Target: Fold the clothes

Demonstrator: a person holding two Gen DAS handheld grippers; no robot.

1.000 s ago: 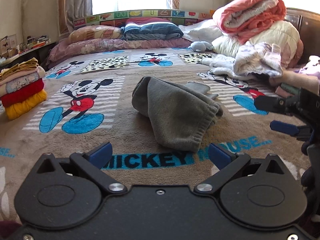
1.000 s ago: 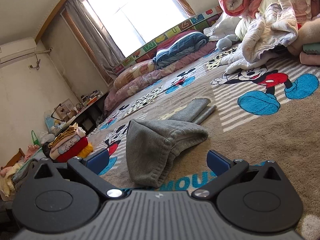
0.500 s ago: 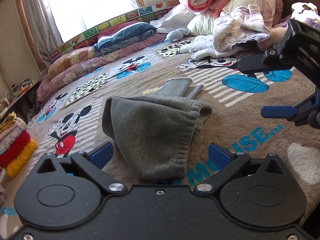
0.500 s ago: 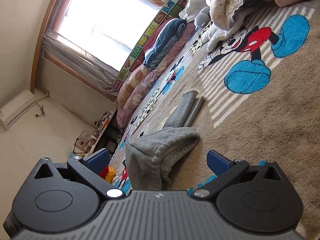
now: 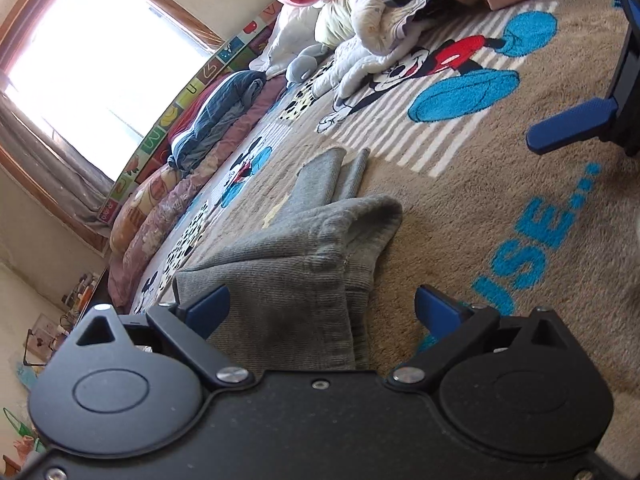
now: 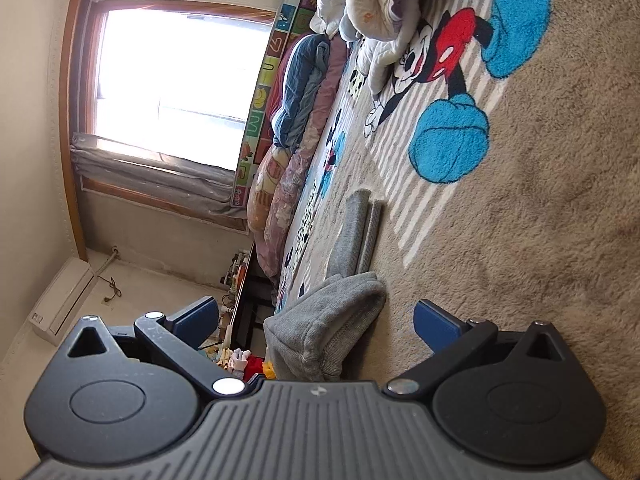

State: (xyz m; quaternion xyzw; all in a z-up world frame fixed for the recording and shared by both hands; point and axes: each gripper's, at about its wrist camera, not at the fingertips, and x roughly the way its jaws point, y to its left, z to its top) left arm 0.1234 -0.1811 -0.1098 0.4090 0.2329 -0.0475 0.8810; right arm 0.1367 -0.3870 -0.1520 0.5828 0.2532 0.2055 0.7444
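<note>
Grey ribbed-knit garment (image 5: 288, 280) (image 6: 332, 320): lying on the brown plush cartoon-print blanket (image 5: 500, 208) (image 6: 520, 240), partly folded. Near end bunched, raised in a hump, hem doubled over. Far end flat, two narrow layered strips extending toward the blanket's striped panel.

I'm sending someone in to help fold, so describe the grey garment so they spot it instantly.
Look at the brown Mickey Mouse blanket covering the bed. Near its front edge, beside the blue lettering, lies the grey garment. It is the only plain grey ribbed knit there, bunched up, apart from the heaped bedding.
</note>
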